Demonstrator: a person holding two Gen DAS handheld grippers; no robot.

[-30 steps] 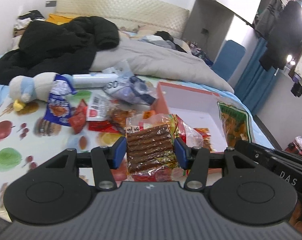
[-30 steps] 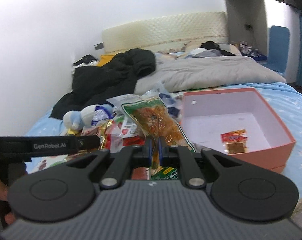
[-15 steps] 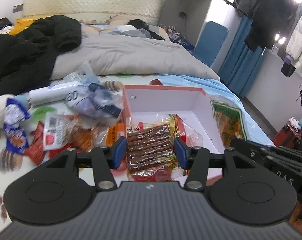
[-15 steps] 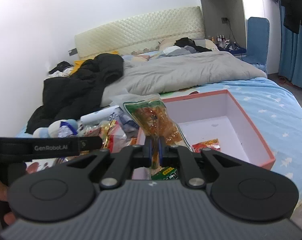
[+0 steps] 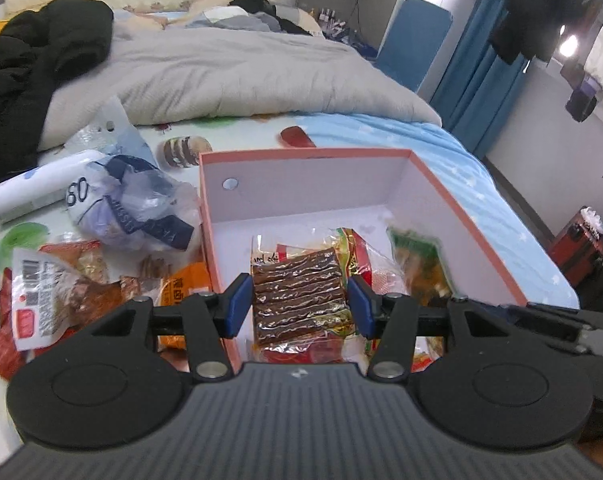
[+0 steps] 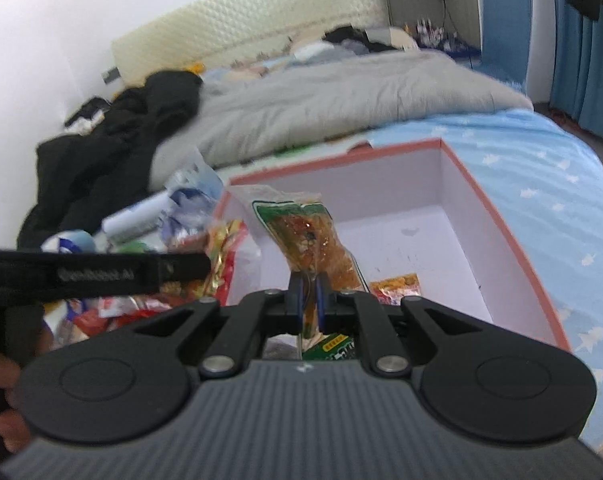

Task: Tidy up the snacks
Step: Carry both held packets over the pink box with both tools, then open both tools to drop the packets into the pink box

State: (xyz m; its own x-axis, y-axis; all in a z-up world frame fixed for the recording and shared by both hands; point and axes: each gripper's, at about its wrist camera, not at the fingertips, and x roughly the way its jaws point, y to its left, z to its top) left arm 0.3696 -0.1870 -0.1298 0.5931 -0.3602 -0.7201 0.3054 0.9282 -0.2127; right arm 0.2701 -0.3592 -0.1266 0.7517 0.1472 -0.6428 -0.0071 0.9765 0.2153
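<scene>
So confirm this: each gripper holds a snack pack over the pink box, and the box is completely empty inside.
Not quite. The pink box is not empty: the right wrist view shows a small red and yellow packet lying on its floor. The rest stands: the left gripper holds the pack of brown sticks and the right gripper is clamped on the green-edged pack, both over the box.

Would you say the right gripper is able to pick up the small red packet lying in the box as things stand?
Probably not yet: the right gripper is shut on a green-edged snack bag, so its jaws are occupied, though the red packet lies uncovered in the open box.
</scene>
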